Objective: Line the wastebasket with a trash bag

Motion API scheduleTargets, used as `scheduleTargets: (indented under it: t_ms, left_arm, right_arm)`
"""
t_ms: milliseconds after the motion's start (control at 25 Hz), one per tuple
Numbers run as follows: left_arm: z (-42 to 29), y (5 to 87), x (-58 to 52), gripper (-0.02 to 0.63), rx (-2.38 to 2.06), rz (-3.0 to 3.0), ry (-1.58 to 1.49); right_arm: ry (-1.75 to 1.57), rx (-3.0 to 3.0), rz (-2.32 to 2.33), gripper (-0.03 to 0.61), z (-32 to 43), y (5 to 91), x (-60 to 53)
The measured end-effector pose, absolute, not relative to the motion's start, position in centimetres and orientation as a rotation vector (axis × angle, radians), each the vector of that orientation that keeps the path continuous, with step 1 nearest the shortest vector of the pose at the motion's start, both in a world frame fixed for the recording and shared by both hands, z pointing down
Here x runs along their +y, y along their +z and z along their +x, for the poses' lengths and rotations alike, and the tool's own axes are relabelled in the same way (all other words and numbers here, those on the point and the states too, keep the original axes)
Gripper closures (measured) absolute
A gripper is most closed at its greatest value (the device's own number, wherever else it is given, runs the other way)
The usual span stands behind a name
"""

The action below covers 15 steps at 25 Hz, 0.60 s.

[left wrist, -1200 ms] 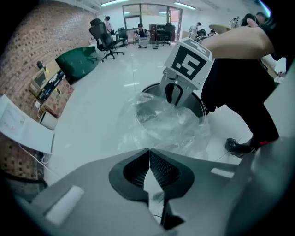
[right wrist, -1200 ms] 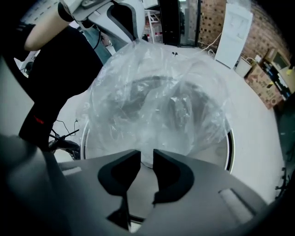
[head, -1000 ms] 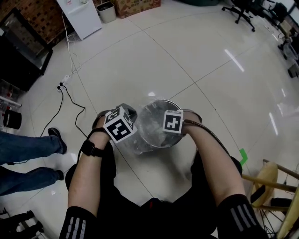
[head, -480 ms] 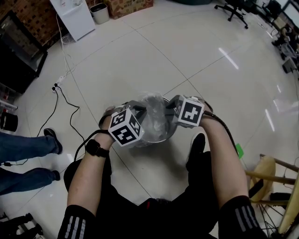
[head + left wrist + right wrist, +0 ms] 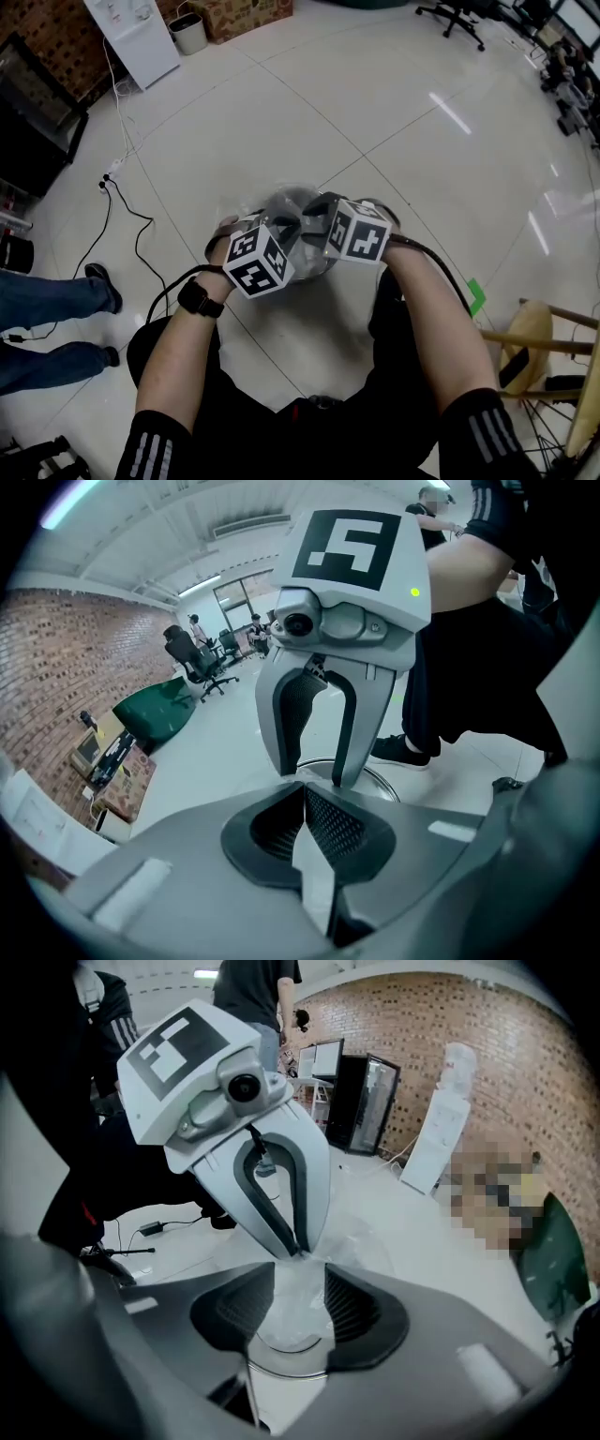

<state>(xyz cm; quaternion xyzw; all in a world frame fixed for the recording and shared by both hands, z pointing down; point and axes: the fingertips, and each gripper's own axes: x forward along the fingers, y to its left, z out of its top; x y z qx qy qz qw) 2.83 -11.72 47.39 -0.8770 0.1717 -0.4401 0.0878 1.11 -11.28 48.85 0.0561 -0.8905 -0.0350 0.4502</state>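
Observation:
In the head view a round metal wastebasket stands on the tiled floor, mostly hidden under both grippers. A clear trash bag is gathered up above it. My left gripper is shut, and the right gripper view shows its tips pinching the bag film. My right gripper faces it tip to tip. Its jaws have just been opening, and the bag hangs loosely between its pads without being pressed. The basket's rim shows below them.
A black cable and power strip lie on the floor at left. A bystander's jeans-clad legs stand at the left edge. A wooden chair is at right, with green tape on the floor nearby.
Both grippers have risen from the basket's sides and come together above it, drawing the bag up. The right jaws stand wider apart than before.

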Motion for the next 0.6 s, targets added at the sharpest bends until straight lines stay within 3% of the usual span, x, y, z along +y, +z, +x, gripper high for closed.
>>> scheduleTargets:
  t_ms: [80,160,400,600]
  left_arm:
    - [3.0,47.1,-11.8,0.614,0.504,-2.609,-1.296]
    - [3.0,46.7,-11.8,0.603,0.495,-2.607,-1.283]
    - [2.5,43.4,-10.9,0.501,0.456,-2.597,-1.201]
    - [-0.8,41.1,-11.2,0.468,0.543,-2.591,-1.186]
  right_arm:
    - [-0.095,-2.191,0.134,0.443,1.1,49.1,-11.3]
    - [-0.101,-2.179,0.130,0.564,1.0,49.3,-11.4]
    - [-0.076,-2.156,0.175,0.572,2.0,49.2,-12.5]
    - [-0.052,-2.136,0.245,0.572,4.3,48.6,-13.6]
